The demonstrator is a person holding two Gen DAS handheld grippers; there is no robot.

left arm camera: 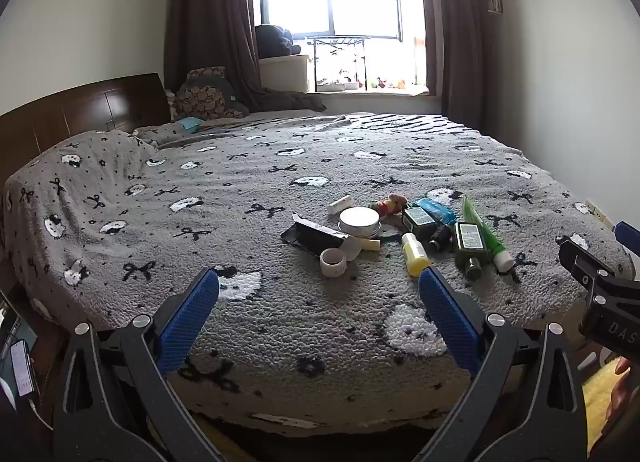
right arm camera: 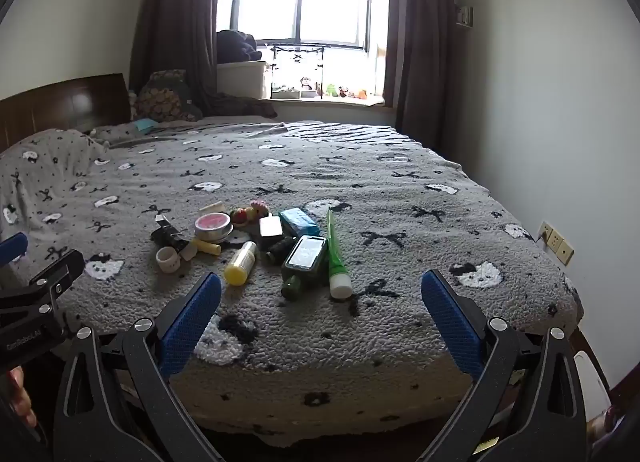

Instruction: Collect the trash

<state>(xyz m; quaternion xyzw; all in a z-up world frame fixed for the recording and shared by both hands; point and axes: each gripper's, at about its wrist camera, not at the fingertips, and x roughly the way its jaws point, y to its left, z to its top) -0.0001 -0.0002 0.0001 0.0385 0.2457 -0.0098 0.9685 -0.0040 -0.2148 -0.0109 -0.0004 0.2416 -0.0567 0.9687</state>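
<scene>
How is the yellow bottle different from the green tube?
The yellow bottle is short and chubby; the green tube is long and thin. The bottle's cap end is yellow; the tube's cap is white. The bottle lies left of the dark green bottle, the tube right. Both lie flat on the blanket.

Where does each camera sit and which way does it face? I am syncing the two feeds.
Left wrist: on the left gripper, jaws open, facing the bed and window; right gripper at right edge.
Right wrist: on the right gripper, jaws open, same heading; left gripper at left edge.
Shared: green tube, yellow bottle.
</scene>
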